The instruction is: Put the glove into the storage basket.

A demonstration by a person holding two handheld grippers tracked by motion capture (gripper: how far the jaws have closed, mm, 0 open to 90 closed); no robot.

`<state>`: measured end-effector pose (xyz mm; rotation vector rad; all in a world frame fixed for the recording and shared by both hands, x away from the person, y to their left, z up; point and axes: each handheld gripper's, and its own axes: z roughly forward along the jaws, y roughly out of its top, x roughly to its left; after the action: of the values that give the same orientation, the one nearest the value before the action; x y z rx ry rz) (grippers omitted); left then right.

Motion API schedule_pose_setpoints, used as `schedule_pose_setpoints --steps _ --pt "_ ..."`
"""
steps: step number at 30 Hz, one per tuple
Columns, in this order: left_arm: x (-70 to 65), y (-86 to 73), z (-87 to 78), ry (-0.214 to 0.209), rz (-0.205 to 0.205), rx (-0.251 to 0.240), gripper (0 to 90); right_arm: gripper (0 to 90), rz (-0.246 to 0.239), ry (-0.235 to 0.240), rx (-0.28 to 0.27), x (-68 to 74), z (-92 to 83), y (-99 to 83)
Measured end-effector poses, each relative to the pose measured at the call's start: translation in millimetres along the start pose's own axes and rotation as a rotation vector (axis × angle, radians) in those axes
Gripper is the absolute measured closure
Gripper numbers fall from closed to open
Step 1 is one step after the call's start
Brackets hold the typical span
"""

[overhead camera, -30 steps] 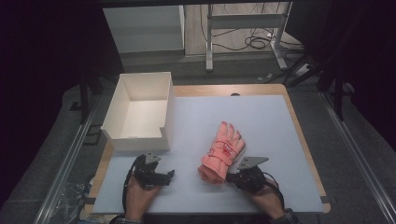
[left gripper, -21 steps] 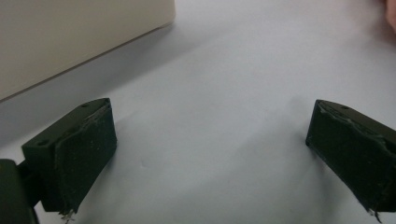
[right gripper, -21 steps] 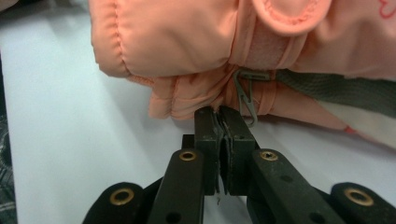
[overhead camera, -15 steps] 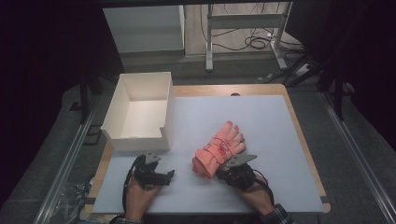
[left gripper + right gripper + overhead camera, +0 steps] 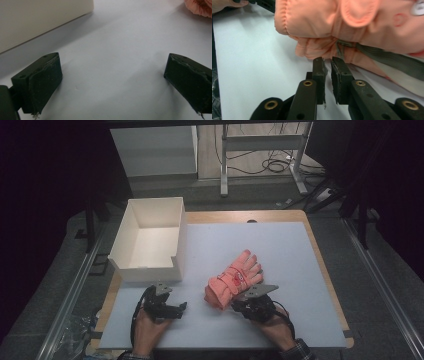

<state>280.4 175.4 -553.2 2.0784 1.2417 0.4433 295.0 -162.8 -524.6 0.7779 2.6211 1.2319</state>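
A pair of salmon-pink padded gloves [image 5: 235, 277] lies near the front of the white mat [image 5: 280, 250], fingers pointing away to the right. My right gripper [image 5: 237, 304] sits at the cuff end. In the right gripper view its tips [image 5: 328, 61] stand a narrow slit apart, just short of the gloves' cuff [image 5: 317, 48]. These jaws have just been opening, and nothing is between them. My left gripper [image 5: 179, 309] rests on the mat left of the gloves, apart from them. Its jaws [image 5: 112, 82] are wide open over bare mat, with the gloves' edge [image 5: 200, 6] far off.
A white open-topped box [image 5: 145, 270] stands at the mat's left, just beyond the left gripper, and its wall [image 5: 37, 17] fills the upper left of the left gripper view. The table's wooden edge [image 5: 325, 270] runs along the right.
The right hand slid a little to the left, and the gloves' cuff end shifted left with it. The left hand stayed put.
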Motion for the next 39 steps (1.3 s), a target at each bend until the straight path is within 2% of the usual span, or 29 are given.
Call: schedule_pose_setpoints --steps 8,23,32,39 --pt "0.4 0.9 0.2 -0.002 -0.001 0.008 1.4 68.7 0.011 -0.08 -0.005 -14.4 -24.4 -7.4" --pt "0.5 0.2 0.3 -0.003 -0.003 0.0 1.5 41.7 0.096 -0.264 -0.024 -54.0 -60.9 -31.5" --pt "0.5 0.2 0.3 -0.003 -0.002 0.0 1.4 30.4 0.134 -0.335 -0.009 -74.7 -73.8 -44.0" --pt "0.6 0.2 0.3 -0.005 -0.003 0.001 1.4 26.8 0.158 -0.367 0.019 -87.4 -74.8 -54.8"
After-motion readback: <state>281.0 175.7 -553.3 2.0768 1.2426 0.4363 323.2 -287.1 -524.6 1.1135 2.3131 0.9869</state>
